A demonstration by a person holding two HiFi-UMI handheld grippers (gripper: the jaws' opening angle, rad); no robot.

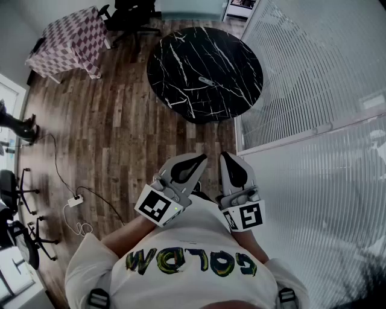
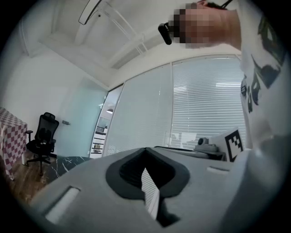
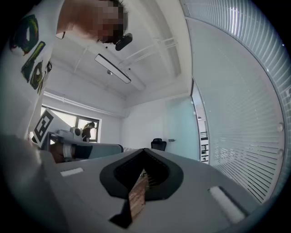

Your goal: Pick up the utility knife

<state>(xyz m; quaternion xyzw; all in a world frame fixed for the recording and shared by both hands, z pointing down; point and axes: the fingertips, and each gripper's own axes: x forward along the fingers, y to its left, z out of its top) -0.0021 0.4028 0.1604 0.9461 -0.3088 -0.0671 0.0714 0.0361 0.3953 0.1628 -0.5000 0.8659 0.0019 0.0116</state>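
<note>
The utility knife, a small grey bar, lies on the round black marble table far ahead of me in the head view. Both grippers are held close to my chest, well short of the table. My left gripper points forward with its jaws together and nothing between them; in the left gripper view the left gripper shows only a thin slit. My right gripper sits beside it, shut and empty, as the right gripper also appears in its own view. Neither gripper view shows the knife.
Wood floor lies between me and the table. A glass wall with blinds runs along the right. A checkered-cloth table and an office chair stand at the back left. A power strip with cable lies on the floor at left.
</note>
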